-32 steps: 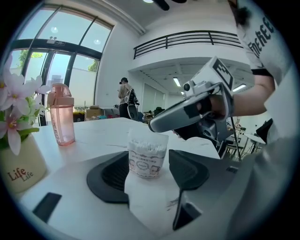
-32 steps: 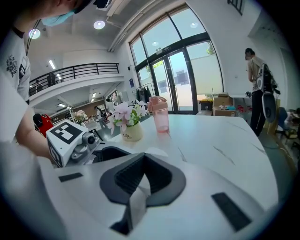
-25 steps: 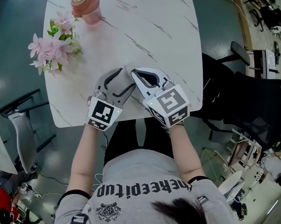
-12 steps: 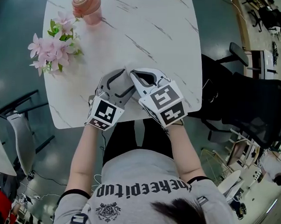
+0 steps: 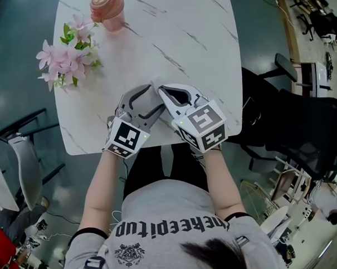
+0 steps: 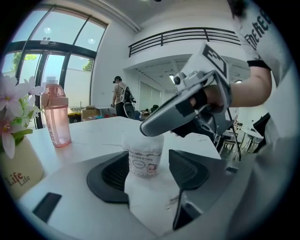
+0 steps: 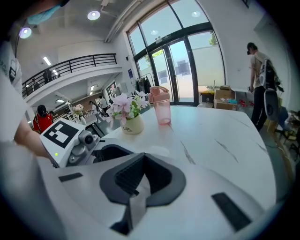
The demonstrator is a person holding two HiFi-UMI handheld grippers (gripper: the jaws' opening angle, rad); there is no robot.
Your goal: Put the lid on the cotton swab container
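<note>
A white, grey-veined marble bench (image 5: 178,42) stands on a dark green floor in a bright atrium with tall glass doors (image 7: 187,70), a railed mezzanine (image 6: 187,35) and black office chairs (image 5: 302,126) to the right. A seated person brings two tools together at the bench's near edge. The head view shows only the tools' backs. The left gripper view shows what they hide: the cotton swab container (image 6: 145,157) stands upright on the bench between the pads of the left tool (image 5: 143,96). That tool is released, its left pad just beside the container and its right pad clear of it. The right tool (image 5: 171,94) reaches in from the right, its tip over the container's top. In its own view the jaws are clenched together with nothing seen between them, and a pale round shape (image 7: 157,152) lies just beyond them; whether that is the lid cannot be told. At the bench's far left stand a pink bottle (image 5: 107,8) and a pot of pink flowers (image 5: 69,51), well apart from the tools. A person (image 6: 121,96) stands near the glass.
</note>
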